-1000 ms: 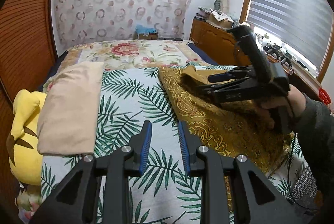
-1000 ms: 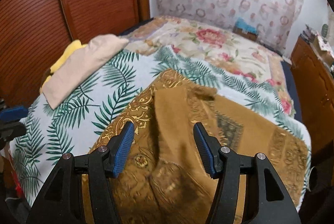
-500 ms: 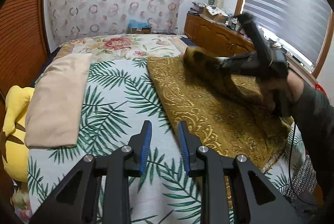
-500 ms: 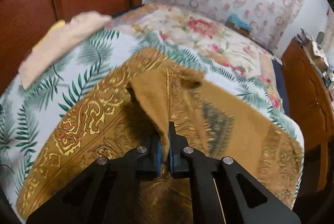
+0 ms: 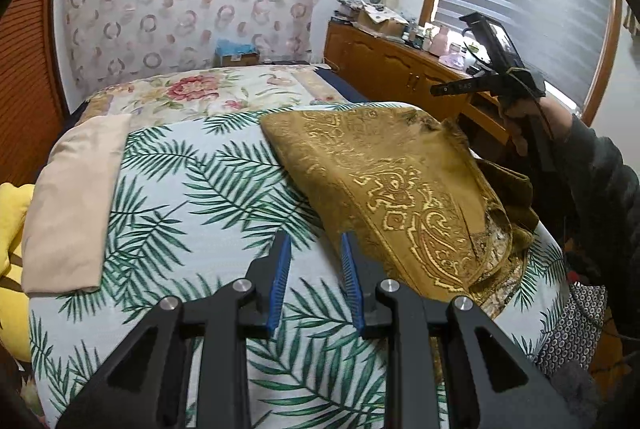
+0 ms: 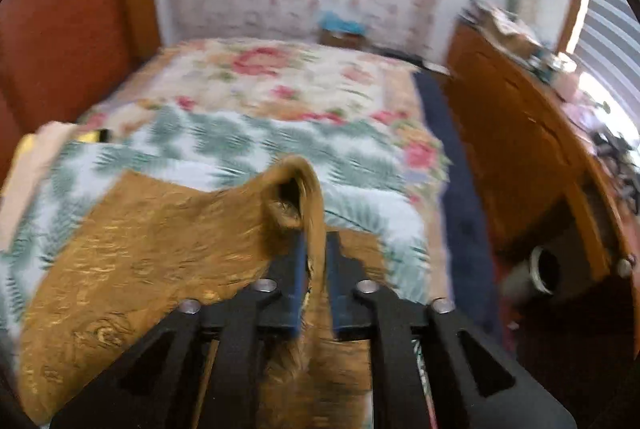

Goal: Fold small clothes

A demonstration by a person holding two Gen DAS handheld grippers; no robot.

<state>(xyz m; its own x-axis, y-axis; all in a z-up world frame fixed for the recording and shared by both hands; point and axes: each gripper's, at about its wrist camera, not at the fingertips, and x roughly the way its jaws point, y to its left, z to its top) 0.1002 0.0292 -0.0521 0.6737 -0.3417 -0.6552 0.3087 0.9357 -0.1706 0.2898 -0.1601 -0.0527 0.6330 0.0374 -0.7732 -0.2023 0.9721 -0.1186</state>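
Observation:
A golden-brown patterned cloth (image 5: 400,189) lies on the right half of the bed, with its far edge rumpled. My left gripper (image 5: 315,241) hovers open over the palm-leaf sheet (image 5: 200,189), just left of the cloth's near edge, with nothing between its fingers. In the left wrist view my right gripper (image 5: 438,90) is raised above the cloth's far right corner, held by a hand in a dark sleeve. In the blurred right wrist view a raised fold of the cloth (image 6: 152,241) stands between the jaws of the right gripper (image 6: 316,241), which are opening.
A folded beige cloth (image 5: 76,201) lies at the bed's left side, beside a yellow plush toy (image 5: 10,229). A wooden dresser (image 5: 392,69) with clutter on top runs along the right, under a blinded window. A wooden wardrobe stands to the left.
The right gripper shut on a fold of the golden cloth, swung it up and to the right, and its jaws have now parted. The left gripper drifted closer to the cloth, with its gap unchanged.

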